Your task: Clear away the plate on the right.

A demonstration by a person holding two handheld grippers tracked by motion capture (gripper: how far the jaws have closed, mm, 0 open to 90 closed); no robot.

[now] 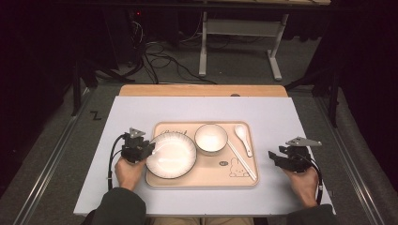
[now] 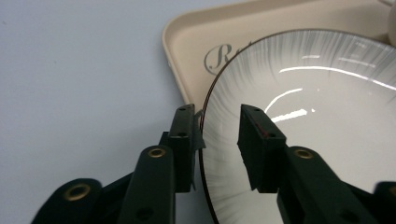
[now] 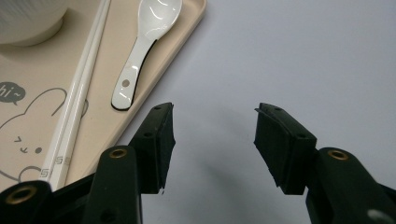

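**Left gripper straddling the plate rim on the tray; right gripper idle on the bench**

The bench (image 1: 141,112) carries a pale matte sheet; on it sits a beige rounded-corner tray (image 1: 244,180) with a printed rabbit. The plate (image 1: 171,154) — glossy white ceramic, round, with grey radial streaks and a thin dark rim — lies at the tray's left end, touching the tray floor. Beside it stand a small white bowl (image 1: 211,138), long white chopsticks (image 1: 241,159) and a glazed spoon (image 1: 243,137). The left gripper (image 2: 215,140) has its fingers partly open, one either side of the plate rim, not pressing it. The right gripper (image 3: 212,144) stands wide open over bare bench, holding nothing. Risk: the glazed rim is slick and thin — a shallow or off-centre pinch could let the plate slip, tilt and strike the bowl.
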